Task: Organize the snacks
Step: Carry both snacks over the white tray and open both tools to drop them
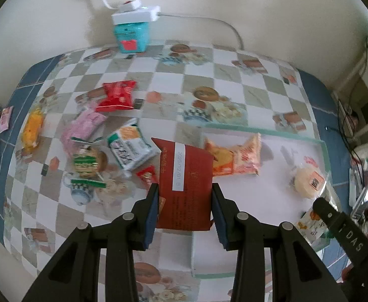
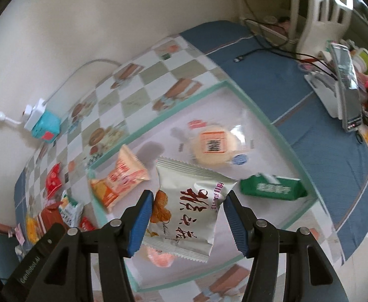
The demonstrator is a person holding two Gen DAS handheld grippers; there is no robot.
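Left gripper (image 1: pixel 184 202) pinching a dark red packet (image 1: pixel 185 183), long axis running 12 to 6, and right gripper (image 2: pixel 187 214) clamping a silver packet (image 2: pixel 191 209), both hanging over the clear tray (image 2: pixel 272 123). Already lying inside: orange packet (image 2: pixel 120 178) at 10, round cake (image 2: pixel 214 148) at 12, green box (image 2: pixel 272 188) at 2.

- My checkered tablecloth (image 1: pixel 234 80) with food prints covers the table.
- A teal box (image 1: pixel 131 35) stands by the wall, a white power strip (image 1: pixel 136 12) on top.
- Black cables (image 2: pixel 272 47) cross the blue cloth border (image 2: pixel 272 85).
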